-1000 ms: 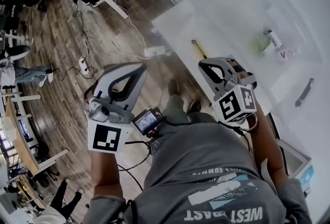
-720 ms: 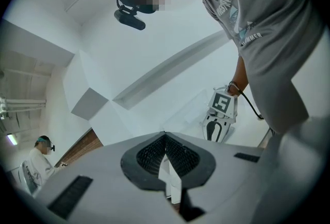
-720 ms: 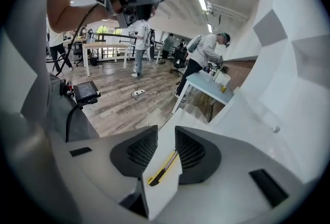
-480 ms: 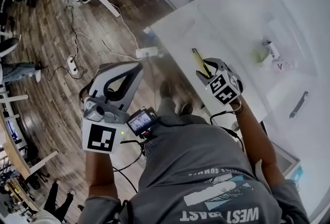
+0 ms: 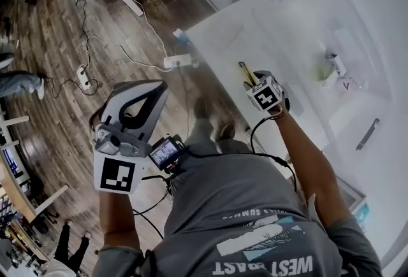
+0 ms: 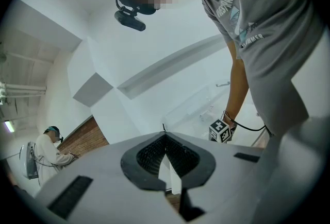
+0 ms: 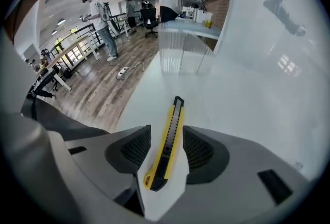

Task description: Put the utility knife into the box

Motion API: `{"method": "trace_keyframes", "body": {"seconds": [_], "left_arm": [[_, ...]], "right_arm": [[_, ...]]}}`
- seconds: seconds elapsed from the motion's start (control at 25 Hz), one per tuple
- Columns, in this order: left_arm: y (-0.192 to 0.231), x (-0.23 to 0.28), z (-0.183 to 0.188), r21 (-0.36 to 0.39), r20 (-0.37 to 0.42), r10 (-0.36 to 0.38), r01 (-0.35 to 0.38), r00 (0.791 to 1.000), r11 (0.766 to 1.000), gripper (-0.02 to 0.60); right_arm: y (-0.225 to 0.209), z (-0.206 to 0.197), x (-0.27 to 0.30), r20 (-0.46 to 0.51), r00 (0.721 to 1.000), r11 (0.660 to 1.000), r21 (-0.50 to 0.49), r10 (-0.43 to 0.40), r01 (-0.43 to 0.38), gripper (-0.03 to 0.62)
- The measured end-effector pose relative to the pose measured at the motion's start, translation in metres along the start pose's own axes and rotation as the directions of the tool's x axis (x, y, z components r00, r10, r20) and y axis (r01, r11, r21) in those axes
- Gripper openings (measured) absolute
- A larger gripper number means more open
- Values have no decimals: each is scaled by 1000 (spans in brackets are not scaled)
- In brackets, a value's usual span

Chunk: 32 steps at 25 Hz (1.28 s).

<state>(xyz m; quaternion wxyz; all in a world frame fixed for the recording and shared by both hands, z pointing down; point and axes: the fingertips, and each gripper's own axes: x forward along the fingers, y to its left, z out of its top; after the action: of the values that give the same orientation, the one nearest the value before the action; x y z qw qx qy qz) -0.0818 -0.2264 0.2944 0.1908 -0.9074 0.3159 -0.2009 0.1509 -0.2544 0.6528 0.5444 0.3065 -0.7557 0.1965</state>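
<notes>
1. Wooden floor [image 5: 95, 27]: fills the left of the head view, with a white power strip [image 5: 178, 62] and its cables lying on it.
2. White table [image 5: 217, 34]: at the right of the head view. Only my right gripper view looks along its top to a translucent ribbed container [image 7: 180, 55] at the far end.
3. My left gripper [image 5: 148, 92]: held out over the floor, well apart from the table. The head view shows only its shell and marker cube. My left gripper view shows the jaw tips [image 6: 165, 138] clenched together with nothing between them.
4. My right gripper [image 5: 255, 81]: pointing steeply down at the table's near edge. The head view hides the jaws under the marker cube. My right gripper view [image 7: 166, 130] shows them spread; they have just been opening.
5. Utility knife [image 7: 169, 140]: yellow and black, flat on the table between my right jaws, released, with table showing on both sides. In the head view only its far end [image 5: 245, 71] pokes out past the gripper.
</notes>
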Motion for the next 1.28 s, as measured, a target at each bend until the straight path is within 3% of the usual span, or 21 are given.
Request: {"method": "trace_keyframes", "body": {"seconds": [0.2, 0.28, 0.36, 0.48, 0.56, 0.72, 0.88, 1.16, 1.28], "left_arm": [[7, 2, -8, -9, -1, -6, 6, 1000, 1000, 11], [9, 2, -11, -14, -1, -6, 6, 1000, 1000, 11], [10, 2, -13, -19, -1, -6, 6, 1000, 1000, 11], [11, 3, -14, -19, 5, -9, 9, 1000, 1000, 11], [12, 3, -14, -17, 9, -8, 9, 1000, 1000, 11], [15, 0, -17, -20, 13, -2, 2, 1000, 1000, 11], [16, 0, -16, -19, 24, 5, -4, 1000, 1000, 11], [17, -2, -10, -24, 36, 17, -16, 999, 1000, 11], [15, -3, -10, -25, 31, 22, -21, 999, 999, 11]], "right_arm": [[-9, -17, 22, -44, 999, 994, 104, 27, -22, 193], [-8, -17, 20, -48, 998, 993, 109, 41, -36, 190], [-7, -17, 19, -58, 997, 993, 110, 53, -46, 123], [-3, -13, 16, -70, 995, 994, 94, 68, -62, 121], [4, 1, 5, -32, 997, 995, 69, 69, -67, 121], [16, 55, -55, 138, 989, 999, 10, 47, -49, 121], [18, 109, -148, 314, 949, 999, -41, 16, -4, 121], [18, 176, -302, 568, 823, 994, -88, 3, 57, 121], [1, 180, -340, 580, 814, 992, -77, -37, 100, 121]]}}
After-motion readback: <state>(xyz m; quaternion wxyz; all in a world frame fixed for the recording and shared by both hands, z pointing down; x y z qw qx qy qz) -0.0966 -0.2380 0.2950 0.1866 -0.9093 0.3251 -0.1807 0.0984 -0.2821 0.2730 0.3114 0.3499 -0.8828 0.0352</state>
